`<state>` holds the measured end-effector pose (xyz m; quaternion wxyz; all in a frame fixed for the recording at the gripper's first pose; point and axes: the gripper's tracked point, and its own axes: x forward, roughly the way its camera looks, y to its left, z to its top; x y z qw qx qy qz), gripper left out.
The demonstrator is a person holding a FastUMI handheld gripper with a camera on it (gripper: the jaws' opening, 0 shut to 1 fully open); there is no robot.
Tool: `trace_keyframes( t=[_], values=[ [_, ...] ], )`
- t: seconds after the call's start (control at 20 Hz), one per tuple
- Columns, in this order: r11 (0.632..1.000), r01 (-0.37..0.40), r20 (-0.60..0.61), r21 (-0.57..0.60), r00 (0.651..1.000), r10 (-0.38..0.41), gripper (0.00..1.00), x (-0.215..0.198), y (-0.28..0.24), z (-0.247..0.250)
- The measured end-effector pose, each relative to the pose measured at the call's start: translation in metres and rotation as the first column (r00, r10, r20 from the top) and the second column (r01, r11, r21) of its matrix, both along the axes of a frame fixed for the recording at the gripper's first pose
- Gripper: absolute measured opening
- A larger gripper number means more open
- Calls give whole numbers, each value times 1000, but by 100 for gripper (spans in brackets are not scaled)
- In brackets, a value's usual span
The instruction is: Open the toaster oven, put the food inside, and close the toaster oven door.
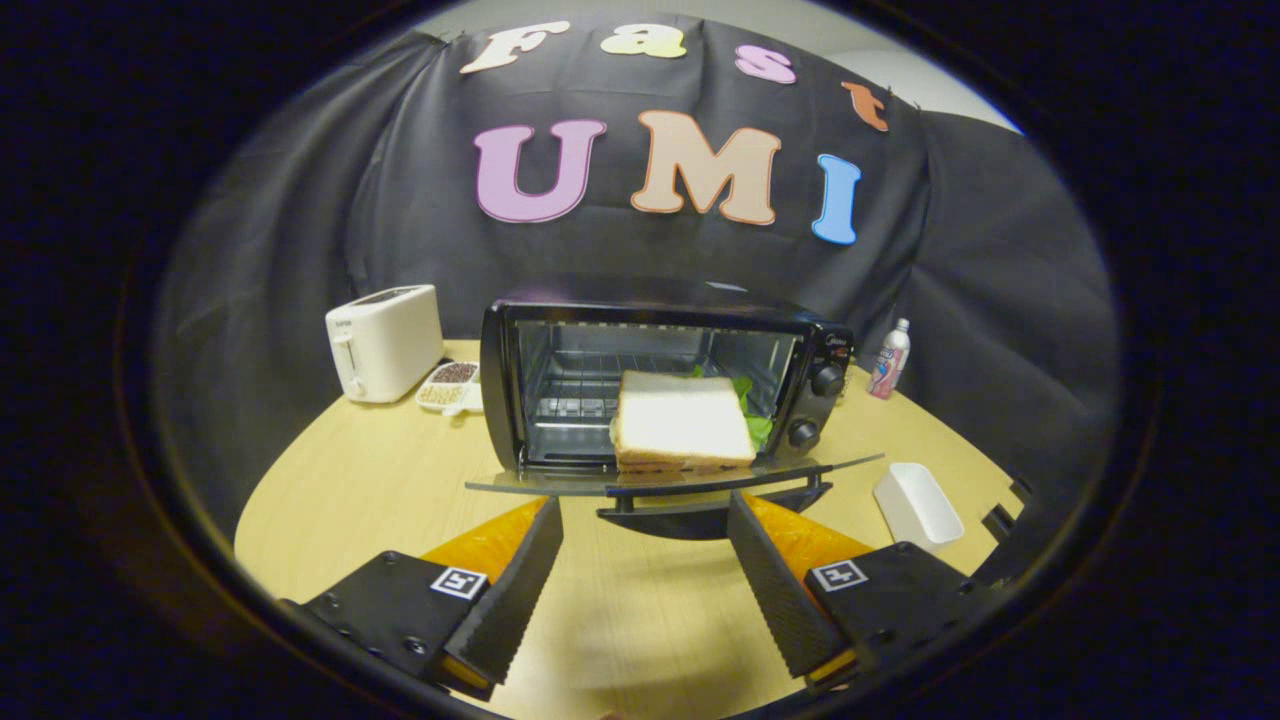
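We're looking straight down the gripper (pixel 645 505) and its two fingers (pixel 520 580) are spread wide apart with nothing between them but bare table (pixel 350 480), so it's holding nothing at all. The fingertips sit just short of the toaster oven door (pixel 560 484), which is dropped open and lying flat toward us; we're seeing that glass almost edge-on, so it reads as a thin strip, with its handle (pixel 700 505) hanging just below, between the two fingertips. Beyond the door stands the toaster oven (pixel 660 375), cavity open, wire rack visible at the back. And there's the food: a sandwich (pixel 682 420) of white bread sits at the mouth of the oven, toward its right side, front edge right at the sill where the door hinges. We can't quite tell how much of it rests on the rack and how much on the door. A bit of green leaf (pixel 752 412) pokes out behind it; the rest of the filling is hidden under the top slice. Two knobs (pixel 826 380) show on the oven's right panel, markings too small to make out. Further out, a white toaster (pixel 385 342) stands left of the oven, with a small divided dish (pixel 450 385) of something grainy between them, partly tucked behind the oven's corner. To the right, a white rectangular container (pixel 918 505) lies near the right finger, and a small bottle (pixel 889 360) stands beyond it by the cloth wall.
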<state>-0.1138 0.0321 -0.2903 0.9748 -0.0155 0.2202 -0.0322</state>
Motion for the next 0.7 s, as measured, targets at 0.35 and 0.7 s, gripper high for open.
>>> trace_keyframes(
  t=[0.35,0.7],
  values=[
    [996,-62,159,60,986,52,100,43,11,41],
    [992,-108,250,73,965,86,100,81,17,59]
  ],
)
